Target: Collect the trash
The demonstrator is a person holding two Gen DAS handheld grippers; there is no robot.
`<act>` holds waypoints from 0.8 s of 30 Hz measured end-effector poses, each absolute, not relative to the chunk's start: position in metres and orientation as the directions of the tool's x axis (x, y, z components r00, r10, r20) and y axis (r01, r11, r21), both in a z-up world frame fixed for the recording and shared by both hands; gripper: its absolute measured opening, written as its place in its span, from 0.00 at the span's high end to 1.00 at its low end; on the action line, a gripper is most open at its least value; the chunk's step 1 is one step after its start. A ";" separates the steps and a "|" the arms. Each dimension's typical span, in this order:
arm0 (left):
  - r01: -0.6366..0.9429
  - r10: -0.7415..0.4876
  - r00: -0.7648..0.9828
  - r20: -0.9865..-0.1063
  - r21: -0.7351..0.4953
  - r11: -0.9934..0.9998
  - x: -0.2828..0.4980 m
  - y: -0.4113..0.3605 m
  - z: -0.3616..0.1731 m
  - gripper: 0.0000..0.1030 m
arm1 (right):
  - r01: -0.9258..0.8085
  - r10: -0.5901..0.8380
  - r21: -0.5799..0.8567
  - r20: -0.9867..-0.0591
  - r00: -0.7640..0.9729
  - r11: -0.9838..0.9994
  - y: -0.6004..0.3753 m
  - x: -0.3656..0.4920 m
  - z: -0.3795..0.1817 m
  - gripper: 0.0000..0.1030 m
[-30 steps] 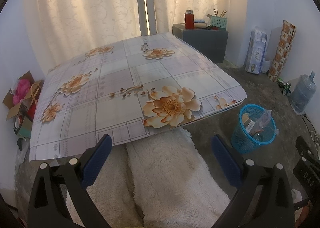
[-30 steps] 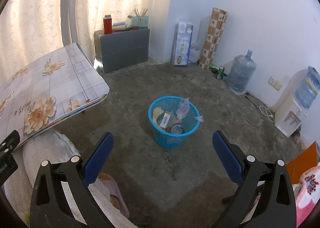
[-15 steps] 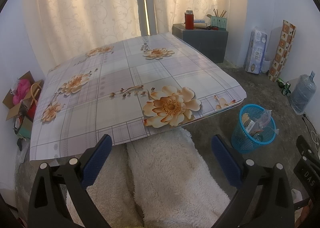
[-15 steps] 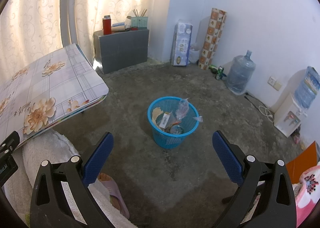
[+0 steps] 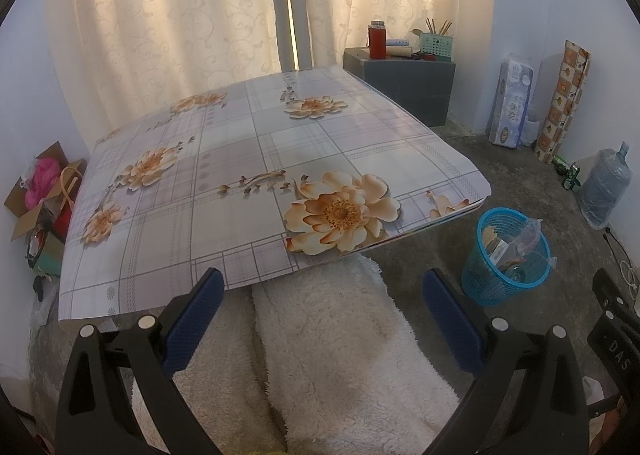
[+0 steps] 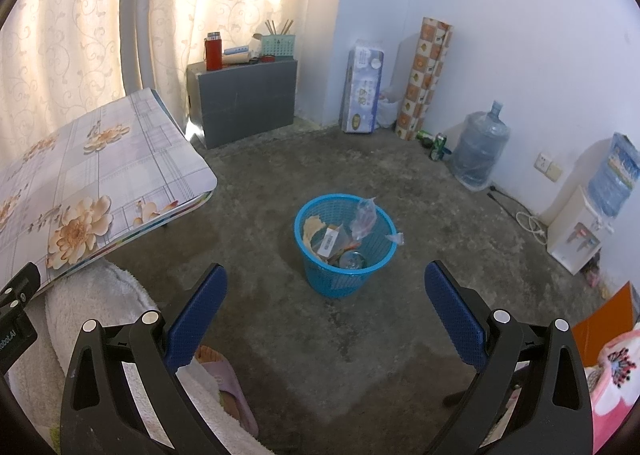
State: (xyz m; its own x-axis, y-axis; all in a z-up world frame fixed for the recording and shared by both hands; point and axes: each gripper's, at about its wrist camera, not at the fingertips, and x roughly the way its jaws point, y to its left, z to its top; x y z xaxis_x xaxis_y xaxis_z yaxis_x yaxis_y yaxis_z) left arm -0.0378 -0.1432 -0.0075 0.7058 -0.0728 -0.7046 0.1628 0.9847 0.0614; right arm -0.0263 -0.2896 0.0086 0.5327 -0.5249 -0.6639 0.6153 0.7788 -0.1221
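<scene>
Our right gripper (image 6: pixel 324 303) hangs wide and empty, and the blue basket (image 6: pixel 320 211) of trash sits on the floor straight ahead, nothing between. Our left gripper (image 5: pixel 322 305), also wide and empty, faces the flowered table (image 5: pixel 248 159), whose top looks bare, with the basket off to its right and farther away.

Both grippers: black frames, silver screws, blue textured fingers (image 5: pixel 192 319); white fleece trousers (image 5: pixel 340 355).

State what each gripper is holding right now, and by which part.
Nothing is held. The left gripper and right gripper are both open with nothing between their fingers; the trash sits in the blue basket.
</scene>
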 end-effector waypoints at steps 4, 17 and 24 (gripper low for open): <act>0.165 -0.074 0.705 -0.706 0.061 0.984 -0.038 -0.144 -0.007 0.05 | 0.616 -0.524 -0.121 -0.665 0.532 0.779 -0.290 -0.027 0.009 0.08; 0.167 -0.077 0.703 -0.707 0.058 0.984 -0.039 -0.144 -0.007 0.05 | 0.617 -0.528 -0.124 -0.662 0.531 0.777 -0.289 -0.027 0.008 0.08; 0.168 -0.079 0.704 -0.706 0.058 0.984 -0.039 -0.143 -0.006 0.05 | 0.616 -0.528 -0.124 -0.661 0.533 0.778 -0.291 -0.027 0.008 0.08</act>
State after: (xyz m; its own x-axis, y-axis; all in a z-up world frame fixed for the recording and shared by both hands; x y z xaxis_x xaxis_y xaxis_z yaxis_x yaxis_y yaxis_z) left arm -0.0388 -0.1431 -0.0062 0.7040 -0.0788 -0.7058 0.1683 0.9840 0.0579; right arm -0.0274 -0.2906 0.0077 0.5328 -0.5281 -0.6613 0.6164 0.7775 -0.1243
